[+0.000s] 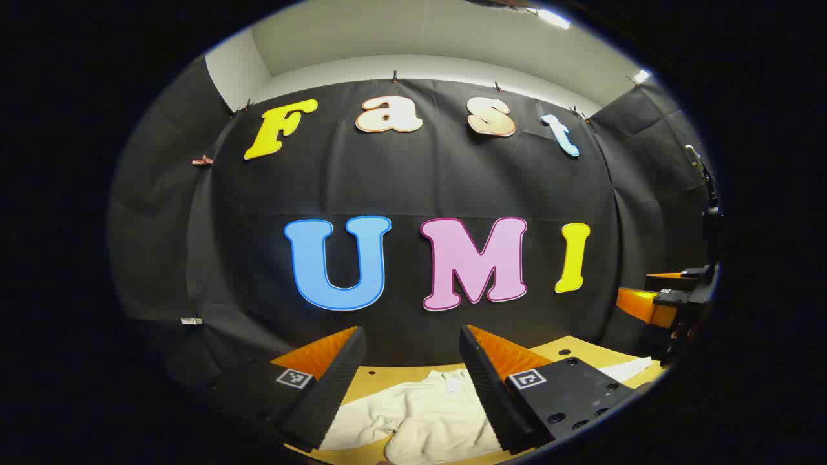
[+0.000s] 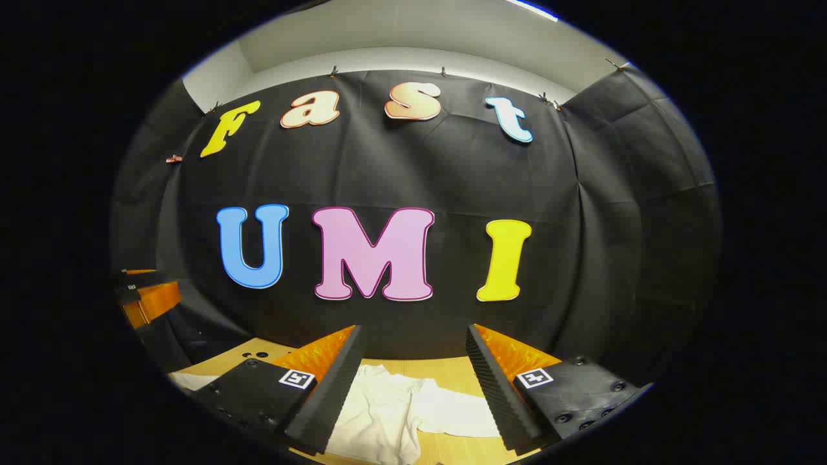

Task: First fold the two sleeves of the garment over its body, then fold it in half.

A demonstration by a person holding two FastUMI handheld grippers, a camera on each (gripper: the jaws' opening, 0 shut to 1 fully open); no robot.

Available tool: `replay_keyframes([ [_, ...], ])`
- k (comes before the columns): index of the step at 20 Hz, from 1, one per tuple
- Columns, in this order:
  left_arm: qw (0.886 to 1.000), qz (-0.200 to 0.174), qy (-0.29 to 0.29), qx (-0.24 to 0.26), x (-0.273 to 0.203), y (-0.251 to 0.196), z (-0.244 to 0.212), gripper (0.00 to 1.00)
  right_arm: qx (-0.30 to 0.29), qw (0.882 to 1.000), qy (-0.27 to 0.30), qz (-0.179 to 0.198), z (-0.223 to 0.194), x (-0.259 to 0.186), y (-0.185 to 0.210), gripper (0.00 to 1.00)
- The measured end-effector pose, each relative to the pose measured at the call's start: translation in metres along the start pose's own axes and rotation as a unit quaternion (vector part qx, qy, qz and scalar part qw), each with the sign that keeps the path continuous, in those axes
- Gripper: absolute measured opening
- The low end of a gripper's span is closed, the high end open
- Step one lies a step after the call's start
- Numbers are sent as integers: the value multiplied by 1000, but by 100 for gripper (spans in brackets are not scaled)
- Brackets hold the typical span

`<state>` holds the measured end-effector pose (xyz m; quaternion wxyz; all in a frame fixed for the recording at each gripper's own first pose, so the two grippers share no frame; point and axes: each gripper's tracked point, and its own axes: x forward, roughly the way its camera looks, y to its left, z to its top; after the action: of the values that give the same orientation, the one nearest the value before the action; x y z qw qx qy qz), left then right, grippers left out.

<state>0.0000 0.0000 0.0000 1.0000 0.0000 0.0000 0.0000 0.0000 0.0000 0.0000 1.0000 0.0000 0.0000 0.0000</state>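
left gripper view takes in the desk (image 1: pixel 575 352), where the cream garment (image 1: pixel 426 413) lies spread and rumpled, a sleeve (image 2: pixel 452 413) trailing to one side, neither sleeve folded over the body yet. both tongs are raised above it, likely poised to reach down: left tongs (image 1: pixel 413 387) released and empty, right tongs (image 2: pixel 413 387) likewise spread wide, gripping nothing.

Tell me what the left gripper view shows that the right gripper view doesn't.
The left gripper view shows the fluffy cream garment's collar area with its small label, and the right gripper at its right edge. The right gripper view shows thinner white cloth, perhaps a sleeve, and the left gripper at its left edge. Both show open fingers above the light wooden table.
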Motion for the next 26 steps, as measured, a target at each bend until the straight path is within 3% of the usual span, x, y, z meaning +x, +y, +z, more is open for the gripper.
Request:
replay_keyframes([
  [6, 1000, -12, 8, -1, 5, -15, -6, 94, -11, 1000, -18, 14, 7, 3, 1, 97],
  [15, 1000, 1, 26, -16, 2, -13, -16, 94, -25, 999, -23, 33, 4, 5, 9, 97],
  [26, 999, -14, 29, -2, 7, -27, -18, 94, -28, 999, 6, 36, -17, 19, 1, 97],
])
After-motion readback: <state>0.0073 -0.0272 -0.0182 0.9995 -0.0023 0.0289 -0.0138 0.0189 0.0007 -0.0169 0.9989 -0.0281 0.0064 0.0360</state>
